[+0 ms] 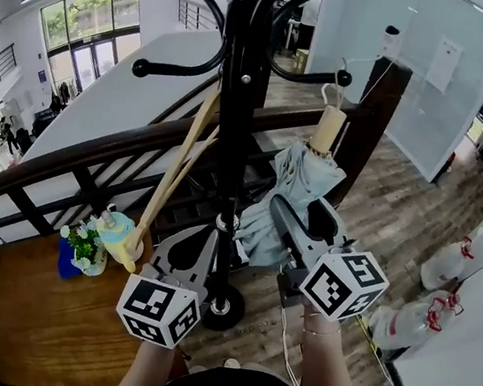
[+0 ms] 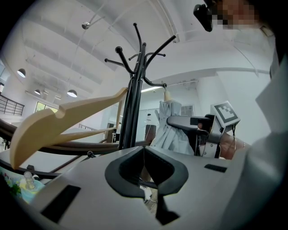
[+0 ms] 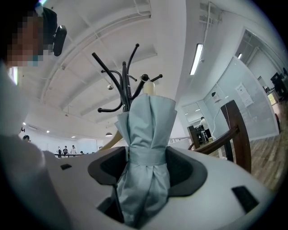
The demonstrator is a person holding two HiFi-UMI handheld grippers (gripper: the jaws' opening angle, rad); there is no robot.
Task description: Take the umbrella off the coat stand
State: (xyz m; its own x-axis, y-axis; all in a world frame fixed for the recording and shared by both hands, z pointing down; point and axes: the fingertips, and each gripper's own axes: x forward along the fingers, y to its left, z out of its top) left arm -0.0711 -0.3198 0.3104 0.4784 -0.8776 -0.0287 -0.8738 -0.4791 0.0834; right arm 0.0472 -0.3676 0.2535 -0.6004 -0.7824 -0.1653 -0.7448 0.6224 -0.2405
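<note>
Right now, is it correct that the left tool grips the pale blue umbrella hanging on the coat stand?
No, the right tool grips the umbrella on the coat stand; the right gripper view shows it between the jaws.

One coat stand (image 1: 240, 98), one umbrella (image 1: 291, 186), one wooden hanger (image 1: 178, 165), one flower pot (image 1: 67, 261), two tools (image 2: 144, 157) (image 3: 146, 157).

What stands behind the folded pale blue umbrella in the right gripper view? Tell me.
The black metal coat stand, its hooks fanning above the pale blue umbrella; a pale wooden hanger's edge peeks out left. The fabric covers the stand's lower pole.
</note>
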